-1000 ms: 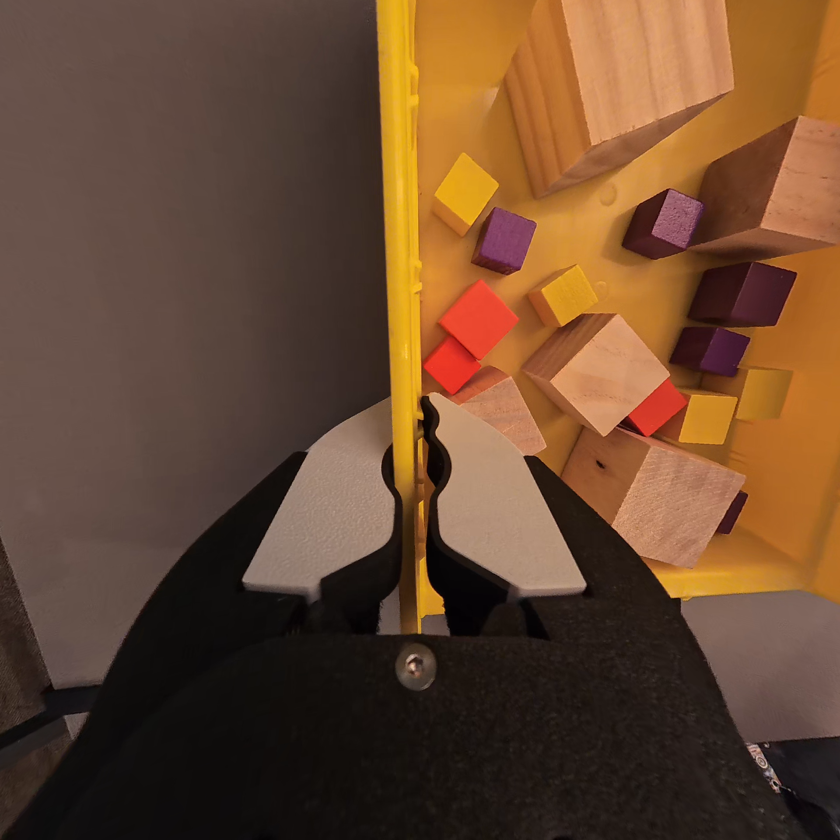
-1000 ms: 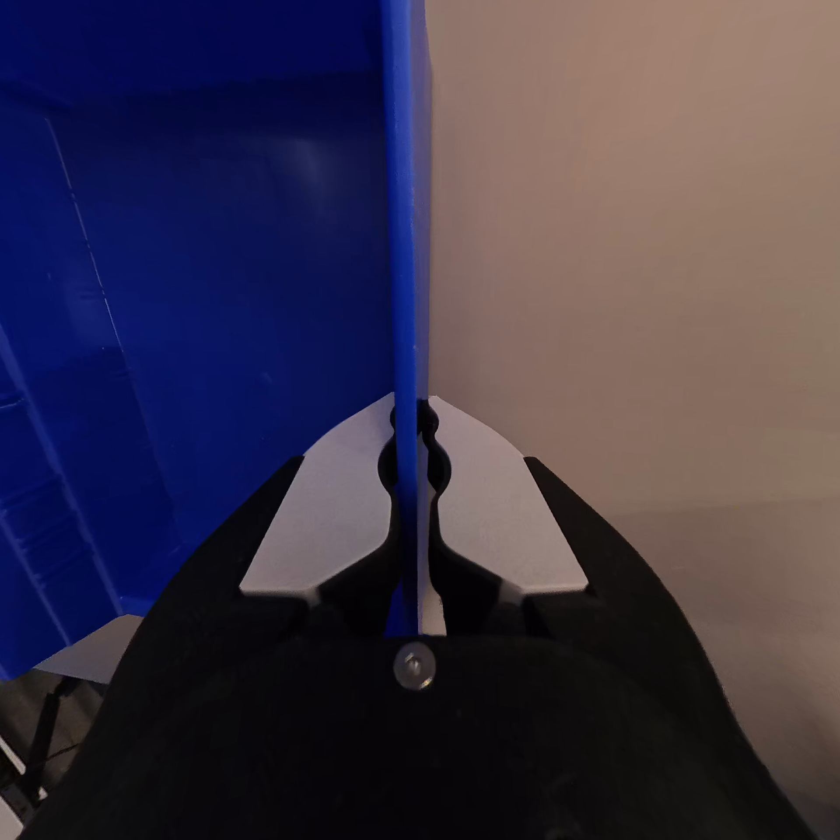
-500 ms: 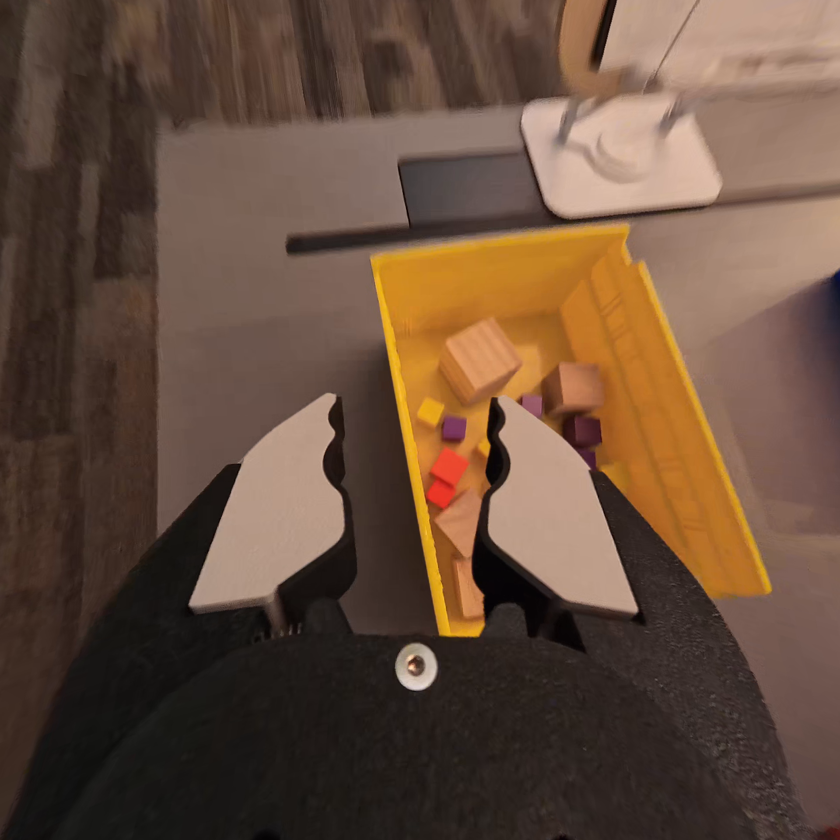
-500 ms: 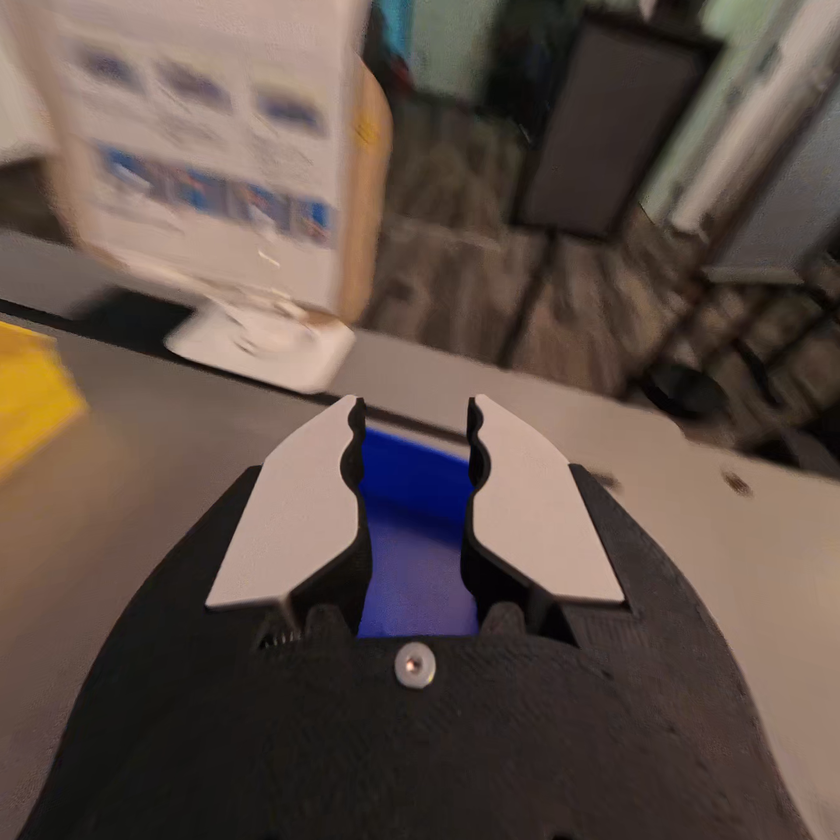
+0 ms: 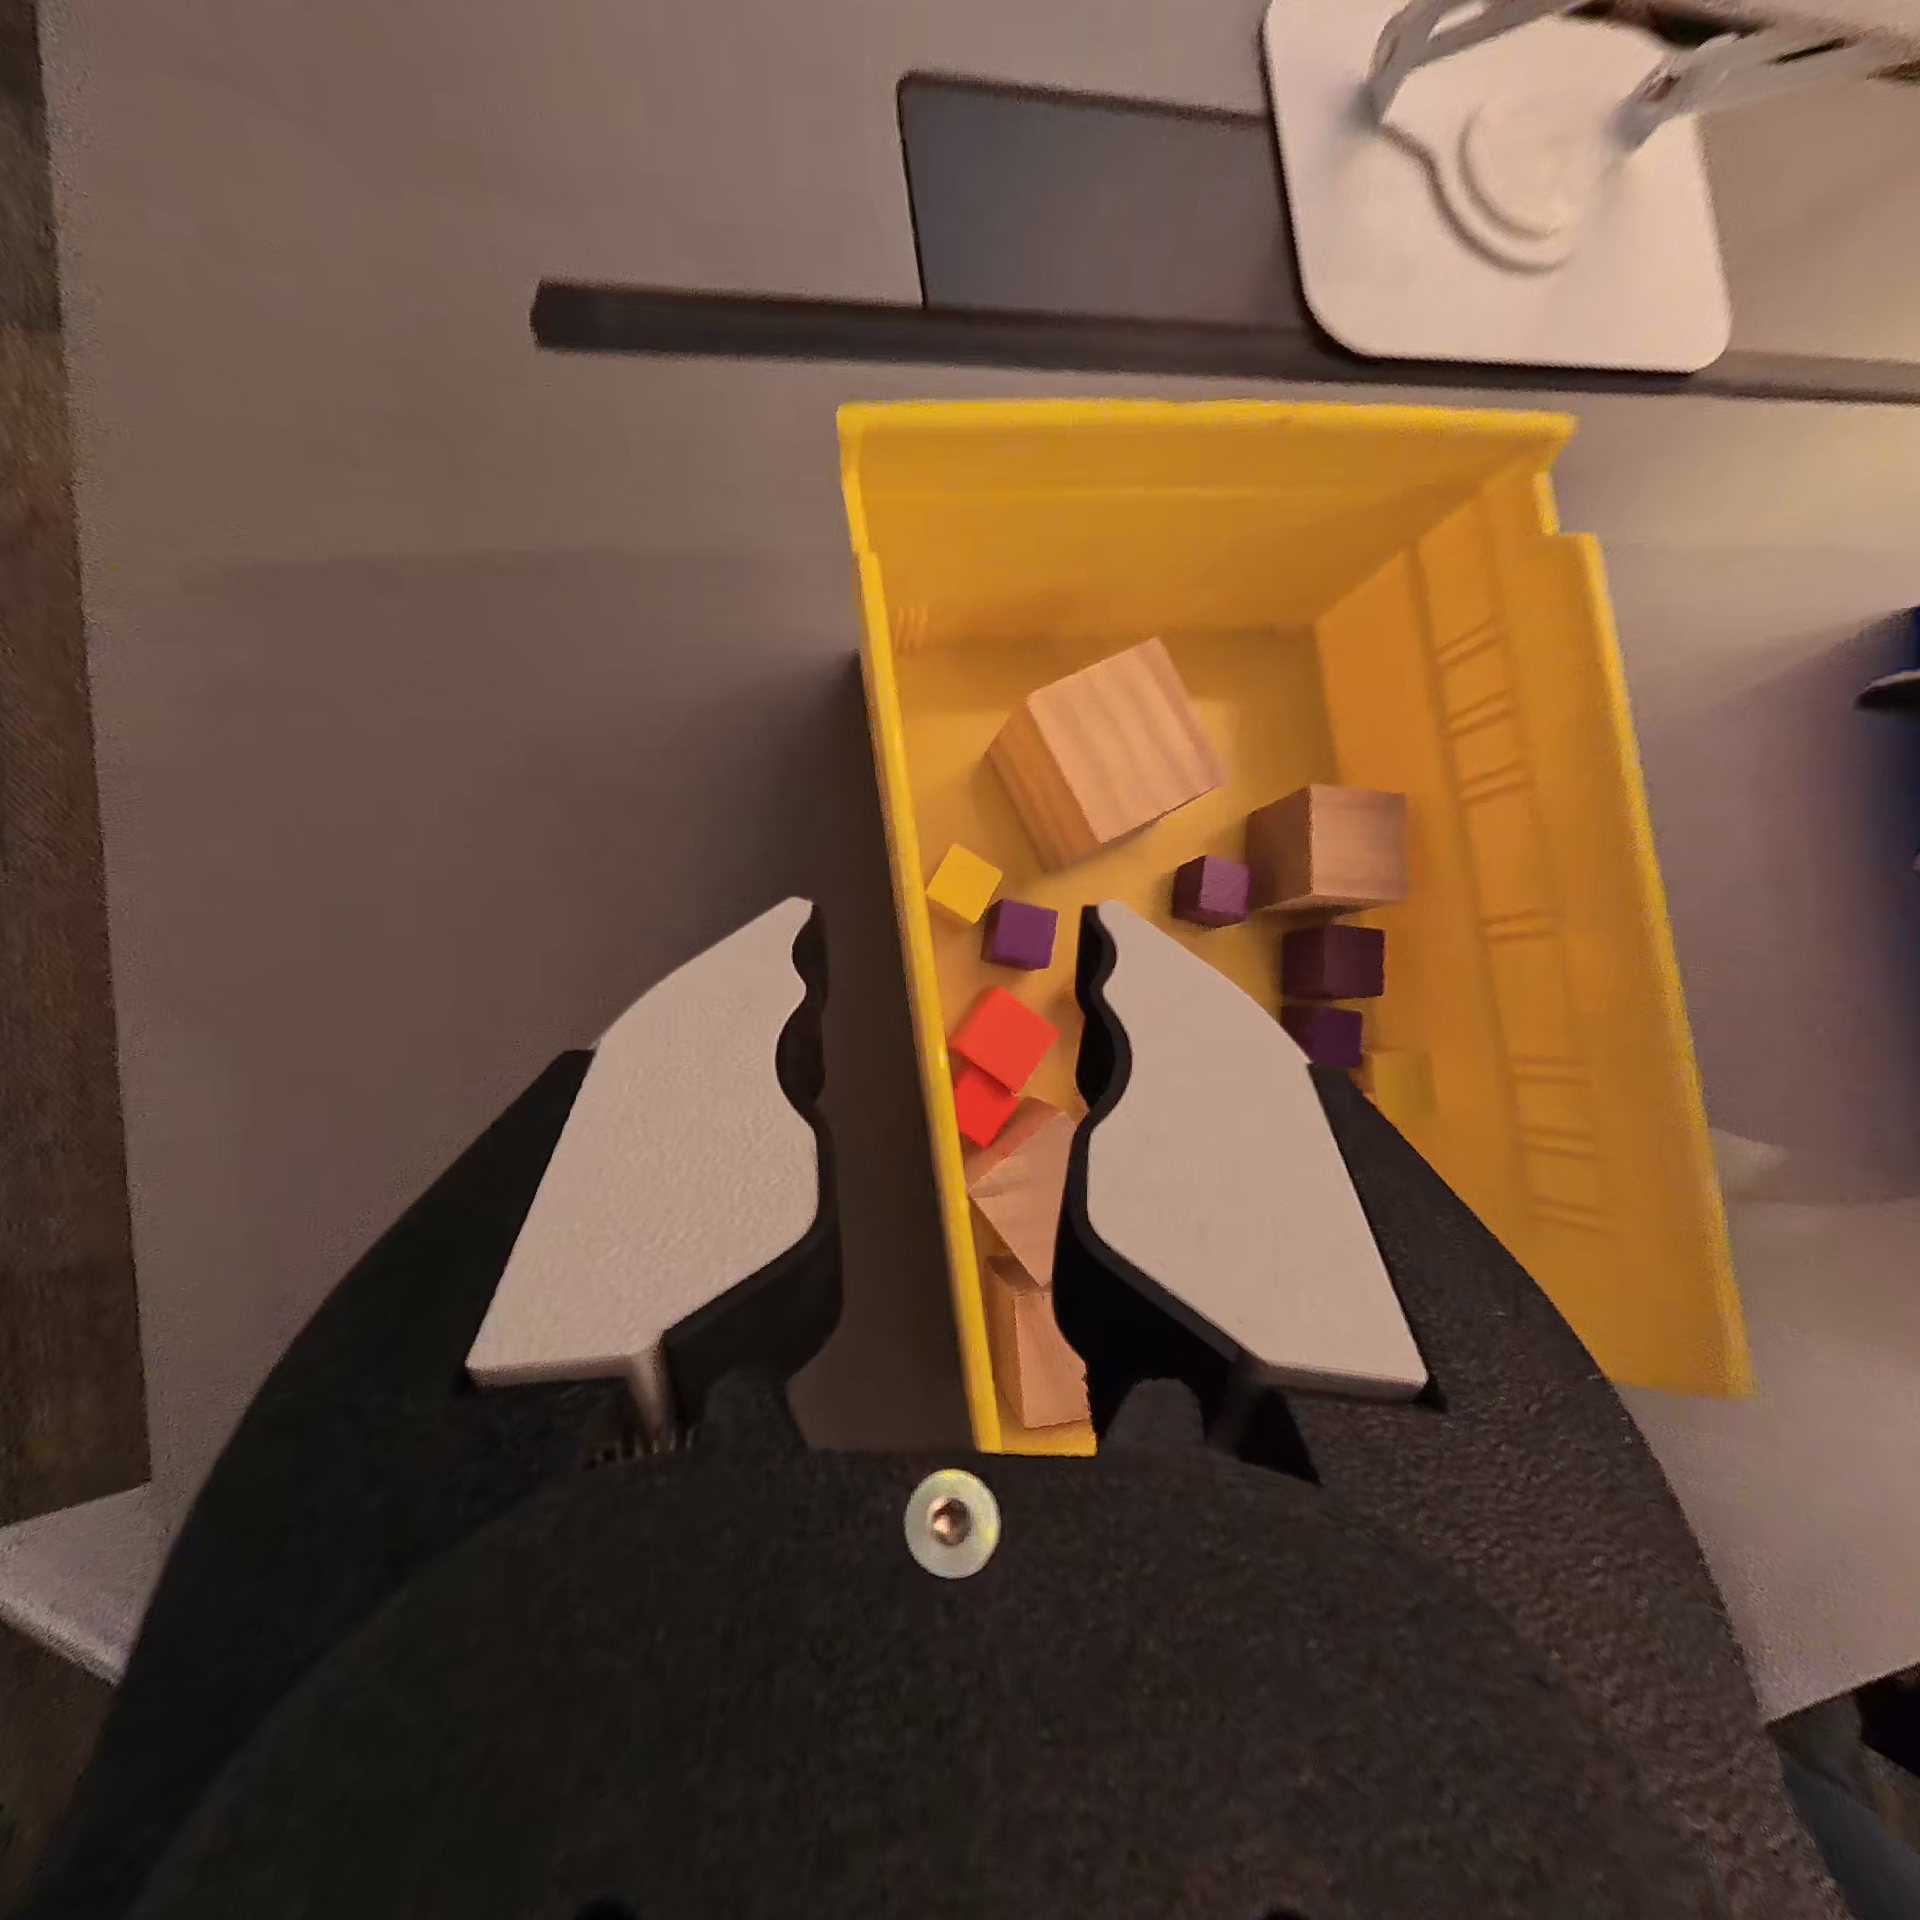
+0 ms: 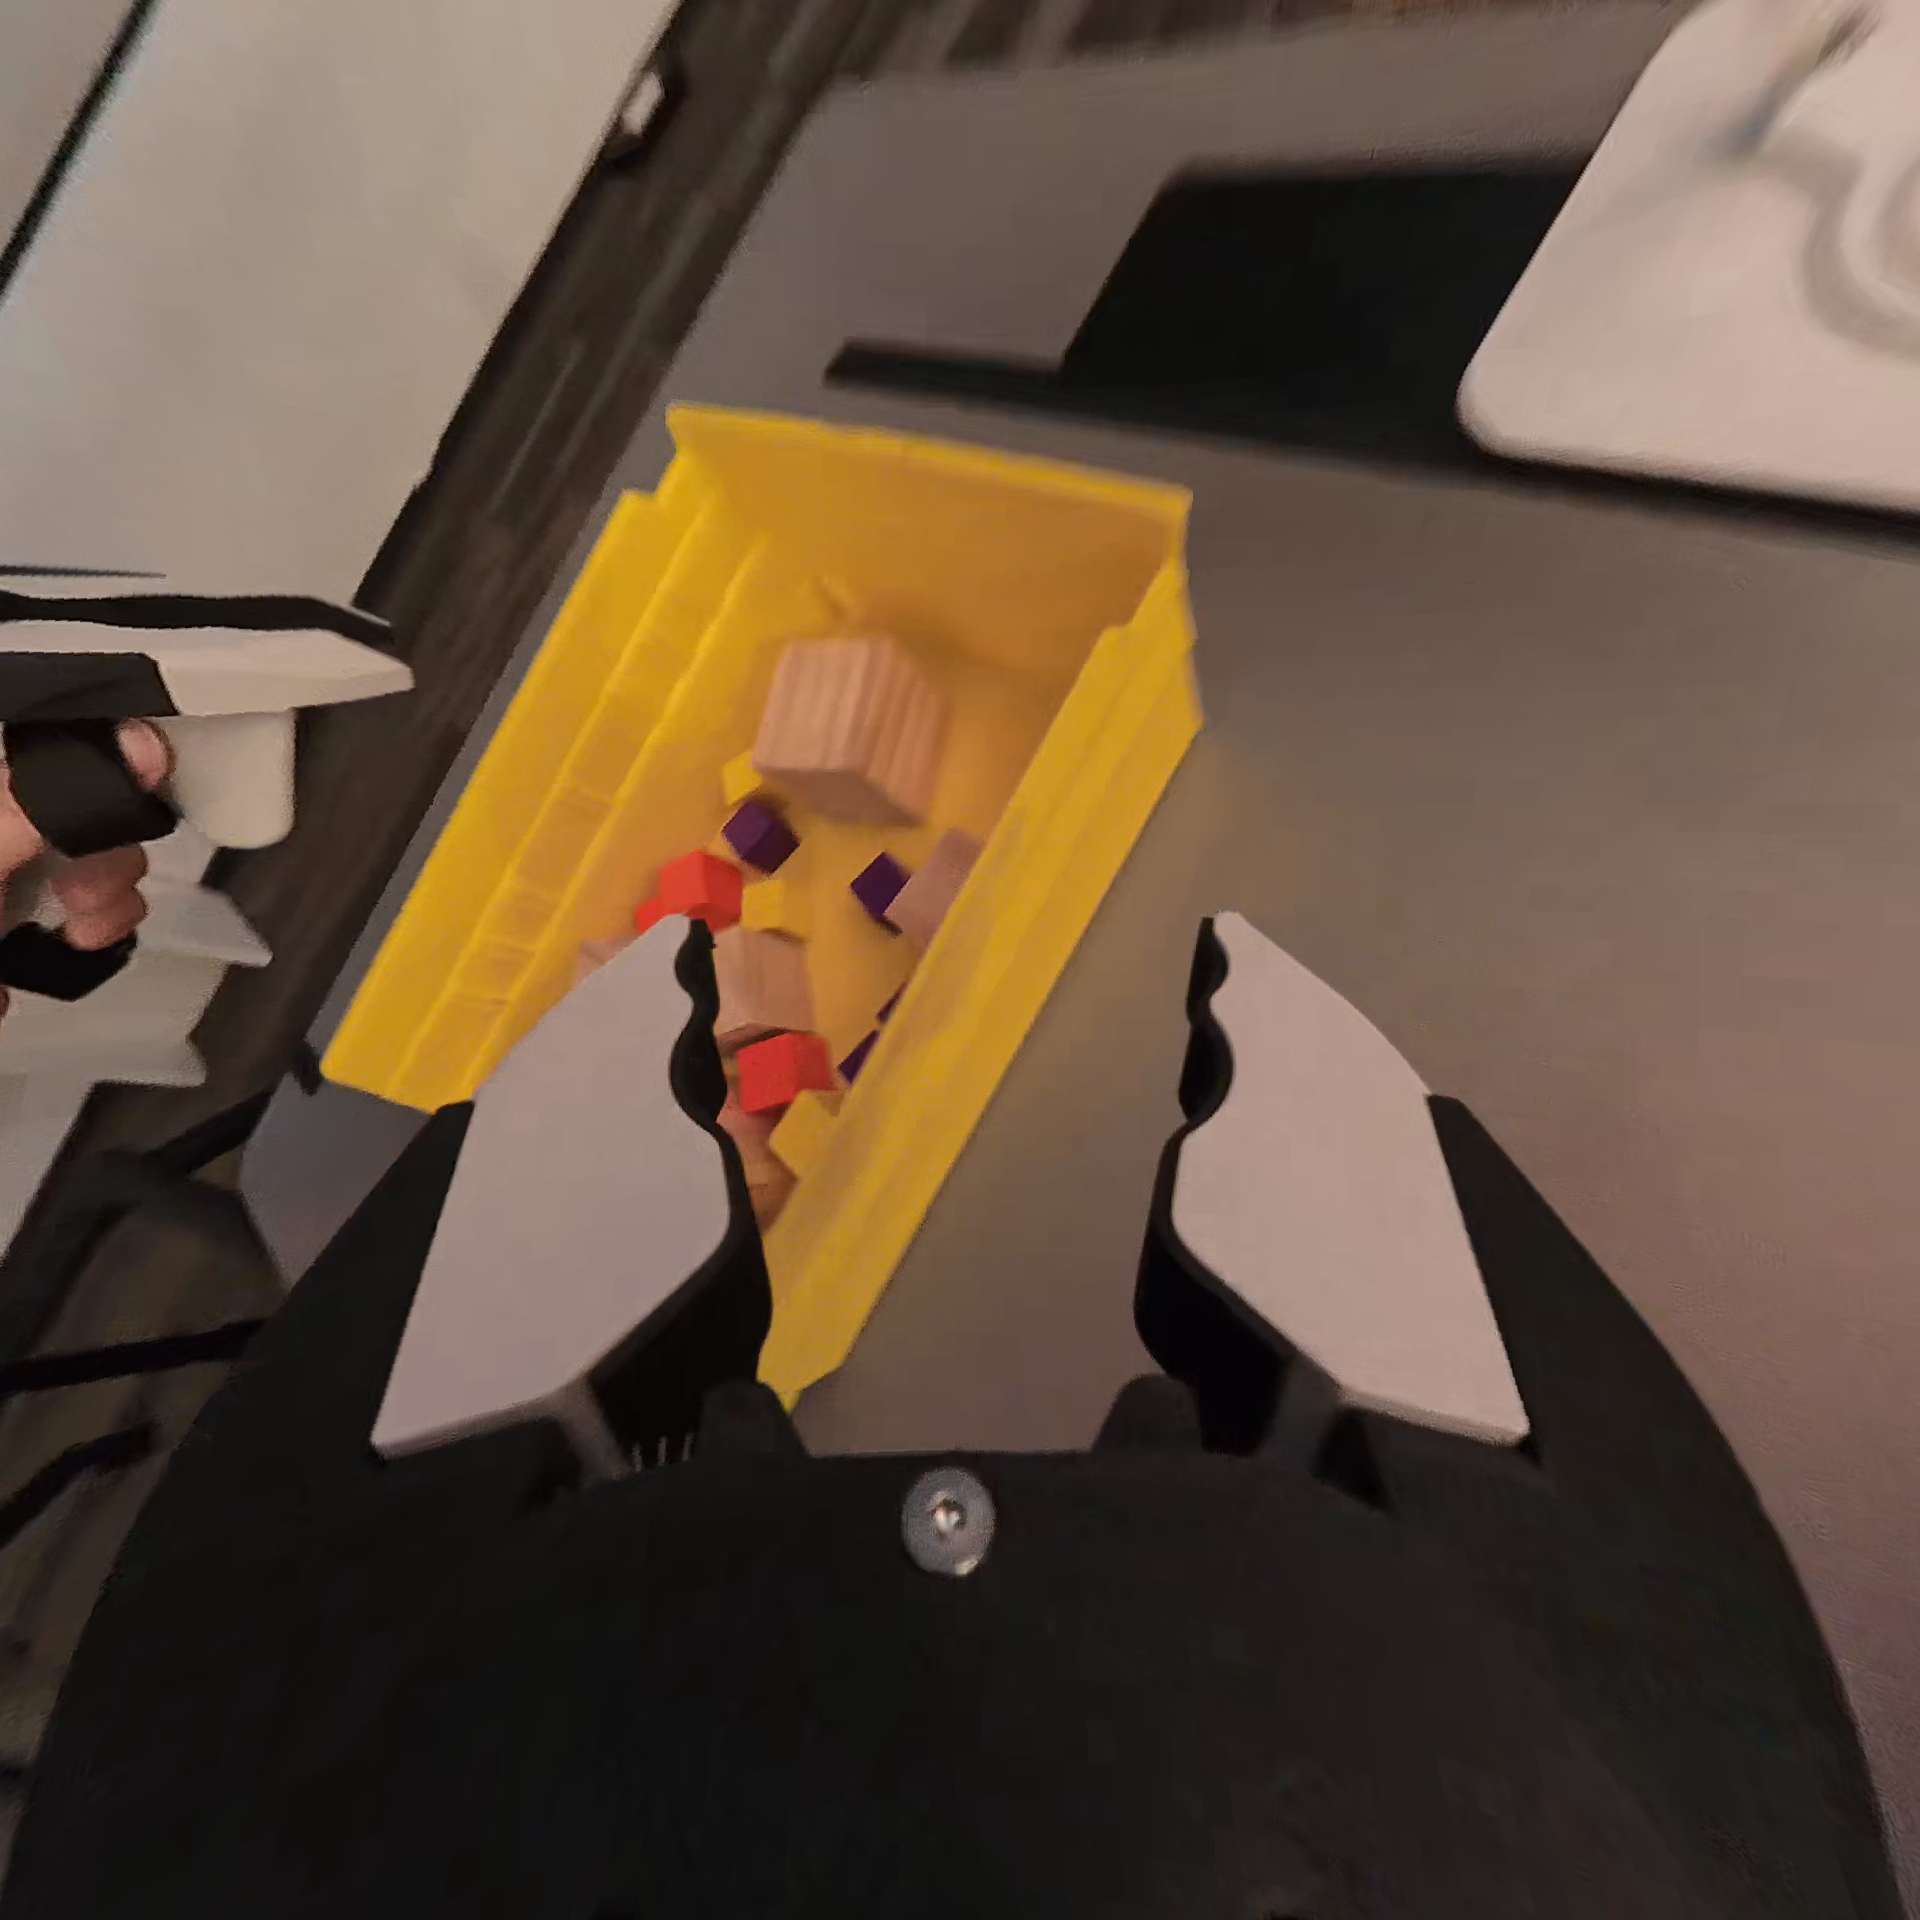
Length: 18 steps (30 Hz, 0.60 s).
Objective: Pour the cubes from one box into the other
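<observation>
A yellow box (image 5: 1195, 499) stands on the grey table and holds several cubes: large wooden ones (image 5: 1112, 758), small purple (image 5: 1020, 932), red (image 5: 1003, 1034) and yellow (image 5: 964, 883). My left gripper (image 5: 948, 925) is open and empty, raised over the box's left wall. My right gripper (image 6: 943, 925) is open and empty, above the near right wall of the yellow box (image 6: 935, 520), with wooden (image 6: 847, 717) and red cubes (image 6: 784, 1070) seen inside. Only a sliver of the blue box (image 5: 1896, 665) shows at the right edge of the left wrist view.
A white stand base (image 5: 1496, 197) and a dark flat slab (image 5: 1091, 197) lie behind the yellow box. The table's left edge and the floor (image 5: 42, 727) are close. A person's hand (image 6: 104, 894) shows at the left of the right wrist view.
Both grippers have opened and let go: the left released the yellow box's wall, the right the blue box's wall. Both pulled back; the right view now faces the yellow box.
</observation>
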Each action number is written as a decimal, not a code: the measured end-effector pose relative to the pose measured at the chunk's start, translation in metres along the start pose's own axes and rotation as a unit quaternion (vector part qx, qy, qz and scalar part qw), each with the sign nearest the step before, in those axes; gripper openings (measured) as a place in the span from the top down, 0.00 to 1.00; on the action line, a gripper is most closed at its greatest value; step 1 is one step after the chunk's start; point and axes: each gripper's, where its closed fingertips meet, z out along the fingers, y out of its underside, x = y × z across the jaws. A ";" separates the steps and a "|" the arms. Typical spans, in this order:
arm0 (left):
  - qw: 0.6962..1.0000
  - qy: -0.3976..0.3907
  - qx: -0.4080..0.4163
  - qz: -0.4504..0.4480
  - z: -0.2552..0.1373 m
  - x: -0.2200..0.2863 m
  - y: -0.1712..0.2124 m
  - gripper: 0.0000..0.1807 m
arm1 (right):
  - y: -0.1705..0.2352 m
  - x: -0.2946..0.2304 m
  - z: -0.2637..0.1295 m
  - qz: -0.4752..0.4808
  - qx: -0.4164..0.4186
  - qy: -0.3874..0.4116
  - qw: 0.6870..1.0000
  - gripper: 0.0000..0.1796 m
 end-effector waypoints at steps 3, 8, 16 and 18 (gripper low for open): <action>0.999 0.006 -0.042 -0.025 0.017 -0.003 0.015 0.77 | 0.021 -0.012 0.034 0.012 -0.077 0.016 0.997 0.52; 0.994 0.009 -0.092 -0.059 0.035 -0.006 0.031 0.79 | 0.050 0.009 0.063 0.009 -0.180 0.122 0.976 0.54; 0.978 -0.077 -0.196 -0.002 0.059 -0.016 0.061 0.89 | 0.098 0.009 0.084 0.068 -0.319 0.159 0.932 0.87; 0.976 -0.077 -0.206 0.003 0.062 -0.013 0.064 0.94 | 0.097 0.013 0.082 0.055 -0.329 0.182 0.925 0.94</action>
